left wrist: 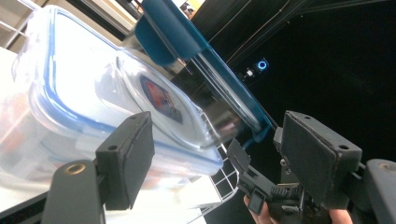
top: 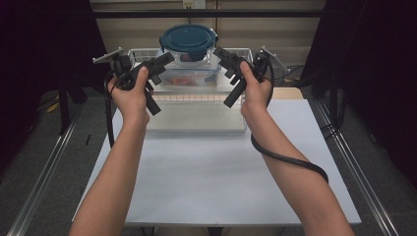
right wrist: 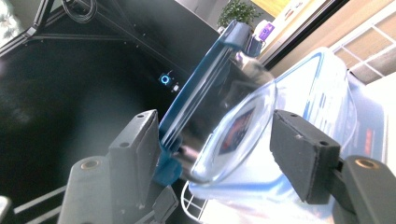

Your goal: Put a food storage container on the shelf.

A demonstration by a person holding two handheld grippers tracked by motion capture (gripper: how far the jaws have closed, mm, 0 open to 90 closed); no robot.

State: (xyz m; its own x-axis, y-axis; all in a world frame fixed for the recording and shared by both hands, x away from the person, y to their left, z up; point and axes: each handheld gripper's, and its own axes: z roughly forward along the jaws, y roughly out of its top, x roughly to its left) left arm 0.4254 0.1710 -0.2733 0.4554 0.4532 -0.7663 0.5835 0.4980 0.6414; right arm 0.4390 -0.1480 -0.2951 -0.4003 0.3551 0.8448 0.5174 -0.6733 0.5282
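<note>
A round glass container with a dark teal lid sits on top of a clear rectangular box with a blue-rimmed lid, inside a white wire basket at the table's far edge. My left gripper is held at the container's left side and my right gripper at its right, both raised off the table. In the left gripper view the jaws stand apart, with the rectangular box and teal lid just beyond. In the right gripper view the open jaws frame the round container; no pad presses on it.
The white table stretches toward me under both forearms. A pale raised board lies in front of the basket. Metal rails run along both sides of the table. A black cable loops under my right forearm.
</note>
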